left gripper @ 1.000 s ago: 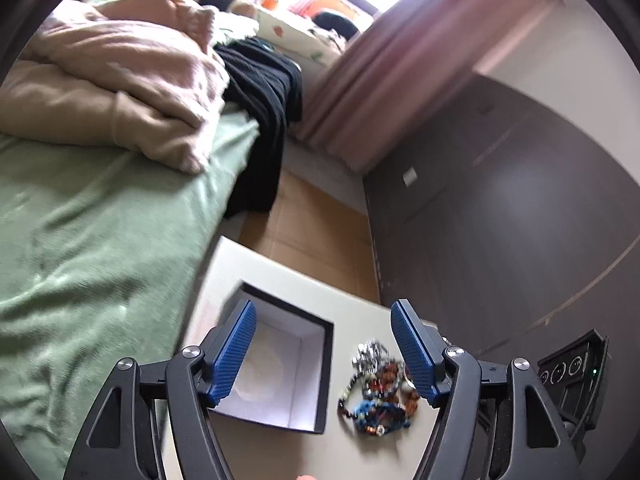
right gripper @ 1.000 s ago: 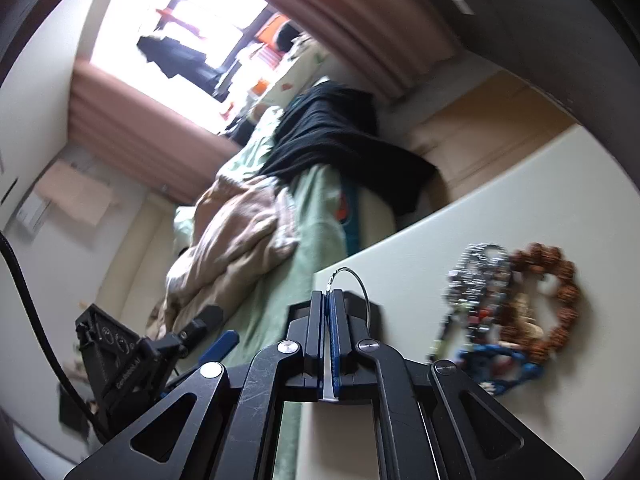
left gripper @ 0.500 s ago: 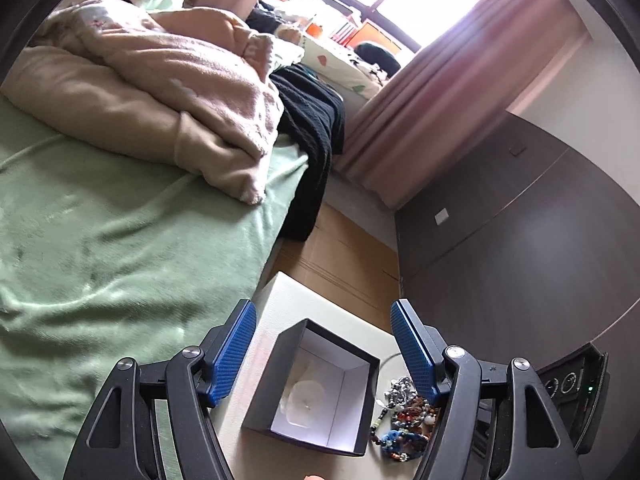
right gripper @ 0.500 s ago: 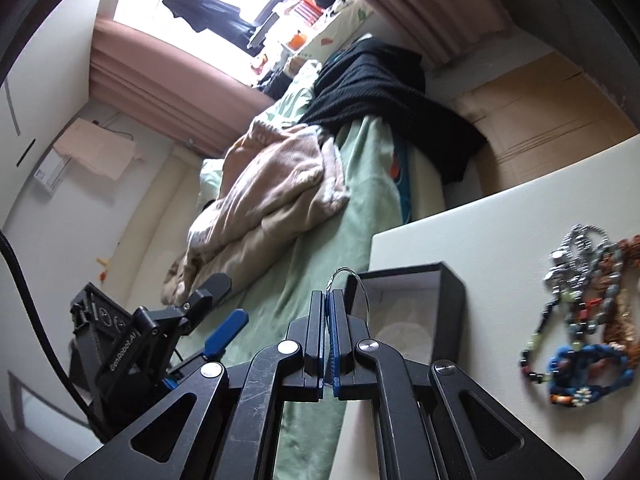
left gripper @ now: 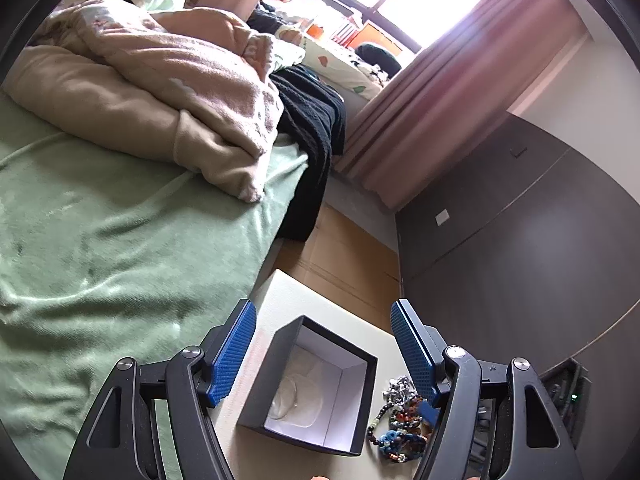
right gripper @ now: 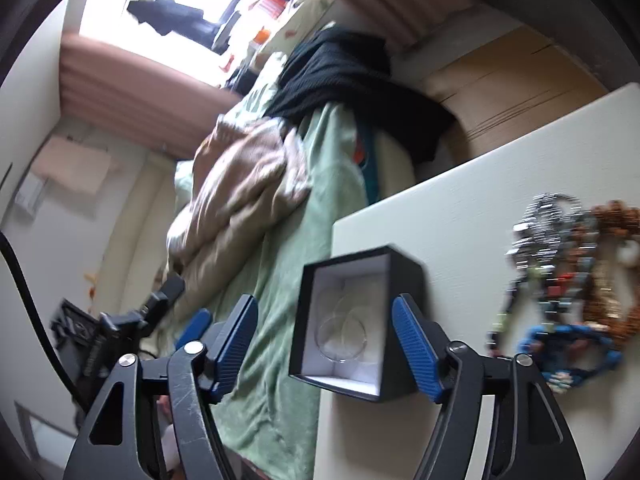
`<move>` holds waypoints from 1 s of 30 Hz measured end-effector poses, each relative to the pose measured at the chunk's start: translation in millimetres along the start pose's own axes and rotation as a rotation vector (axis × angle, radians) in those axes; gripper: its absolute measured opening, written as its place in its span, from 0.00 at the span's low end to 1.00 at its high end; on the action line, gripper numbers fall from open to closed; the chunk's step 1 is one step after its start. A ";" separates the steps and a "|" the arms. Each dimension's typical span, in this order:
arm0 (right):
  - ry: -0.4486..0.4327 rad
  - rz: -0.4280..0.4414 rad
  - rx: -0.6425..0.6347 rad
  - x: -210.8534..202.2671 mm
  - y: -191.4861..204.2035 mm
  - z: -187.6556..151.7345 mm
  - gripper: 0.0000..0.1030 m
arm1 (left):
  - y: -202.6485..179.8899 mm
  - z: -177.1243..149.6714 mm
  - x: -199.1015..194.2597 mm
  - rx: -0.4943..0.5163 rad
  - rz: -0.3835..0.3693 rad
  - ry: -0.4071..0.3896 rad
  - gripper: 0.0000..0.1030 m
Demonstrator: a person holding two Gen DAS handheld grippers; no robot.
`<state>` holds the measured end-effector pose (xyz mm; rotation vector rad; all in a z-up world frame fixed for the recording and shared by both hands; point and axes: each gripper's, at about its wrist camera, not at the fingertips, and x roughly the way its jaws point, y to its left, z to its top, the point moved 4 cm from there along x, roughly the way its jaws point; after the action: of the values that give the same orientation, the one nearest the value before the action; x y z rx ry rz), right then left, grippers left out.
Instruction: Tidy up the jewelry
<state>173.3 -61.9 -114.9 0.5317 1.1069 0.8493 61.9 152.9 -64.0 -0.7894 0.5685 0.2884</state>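
Note:
A black jewelry box (left gripper: pixel 308 388) with a white lining stands open on the white table (left gripper: pixel 328 308); it also shows in the right wrist view (right gripper: pixel 356 320). A thin clear bangle (right gripper: pixel 340 338) lies inside it. A pile of beaded bracelets (left gripper: pixel 400 420) lies to the right of the box, also visible in the right wrist view (right gripper: pixel 568 280). My left gripper (left gripper: pixel 324 354) is open and empty above the box. My right gripper (right gripper: pixel 326 346) is open and empty, its fingers straddling the box.
A bed with a green sheet (left gripper: pixel 100 240), a beige blanket (left gripper: pixel 160 92) and black clothing (left gripper: pixel 316 128) lies left of the table. A dark wardrobe (left gripper: pixel 520 240) stands to the right. Wooden floor (left gripper: pixel 344 256) lies beyond the table's far edge.
My right gripper was shut on a thin wire bangle; it has opened and the bangle now lies in the box. The left gripper has tilted up and back, still open.

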 end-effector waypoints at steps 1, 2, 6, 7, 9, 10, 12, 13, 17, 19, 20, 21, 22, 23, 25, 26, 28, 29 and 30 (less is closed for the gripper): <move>-0.024 -0.013 0.010 -10.2 -4.9 1.1 0.70 | -2.1 -1.1 0.8 0.005 -0.001 0.003 0.69; -0.042 -0.028 0.021 -19.7 -9.9 2.1 0.70 | -5.2 -2.4 1.7 0.013 -0.003 0.006 0.69; -0.107 -0.058 0.052 -55.7 -22.7 11.0 0.70 | -15.6 -7.3 4.0 0.036 -0.012 0.012 0.69; -0.134 -0.085 0.056 -67.3 -26.6 14.0 0.70 | -19.5 -9.4 5.6 0.047 -0.016 0.018 0.69; -0.171 -0.113 0.061 -84.4 -32.6 17.0 0.70 | -27.2 -13.8 8.1 0.072 -0.022 0.030 0.69; -0.181 -0.125 0.063 -90.7 -35.0 18.1 0.70 | -31.4 -15.8 9.8 0.086 -0.024 0.036 0.69; -0.194 -0.144 0.066 -99.7 -39.7 19.3 0.70 | -43.0 -22.6 14.9 0.125 -0.023 0.054 0.69; -0.202 -0.156 0.068 -104.8 -42.8 18.9 0.70 | -47.7 -25.8 17.4 0.140 -0.020 0.061 0.69; -0.220 -0.162 0.091 -118.7 -52.9 16.6 0.70 | -66.7 -40.3 27.9 0.194 -0.037 0.101 0.69; -0.233 -0.176 0.112 -125.1 -59.8 13.7 0.71 | -74.3 -46.3 32.2 0.214 -0.046 0.117 0.69; -0.237 -0.184 0.122 -127.4 -63.1 12.8 0.72 | -79.7 -51.0 34.9 0.231 -0.052 0.128 0.69; -0.243 -0.191 0.134 -130.7 -66.8 12.0 0.72 | -82.8 -54.2 36.8 0.241 -0.055 0.135 0.69; -0.251 -0.200 0.150 -135.0 -71.3 11.2 0.73 | -87.5 -58.7 39.6 0.257 -0.061 0.147 0.69; -0.256 -0.207 0.160 -137.8 -74.9 11.1 0.73 | -92.1 -63.1 42.4 0.273 -0.066 0.157 0.69; -0.262 -0.242 0.181 -145.1 -82.7 9.6 0.73 | -99.1 -70.0 46.3 0.299 -0.072 0.174 0.69; -0.263 -0.254 0.184 -148.0 -86.3 8.9 0.72 | -103.1 -74.1 48.5 0.314 -0.072 0.181 0.69; -0.257 -0.277 0.198 -151.9 -92.5 7.5 0.73 | -109.5 -82.1 51.1 0.341 -0.065 0.186 0.63; -0.250 -0.282 0.206 -152.4 -95.2 7.0 0.73 | -113.7 -87.1 54.2 0.359 -0.062 0.199 0.61; -0.244 -0.284 0.210 -152.9 -98.1 6.8 0.72 | -115.6 -90.4 57.2 0.369 -0.063 0.211 0.57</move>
<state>181.5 -242.9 -100.9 0.6173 1.0218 0.4107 126.6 10.3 -80.6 -0.4809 0.7679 0.0374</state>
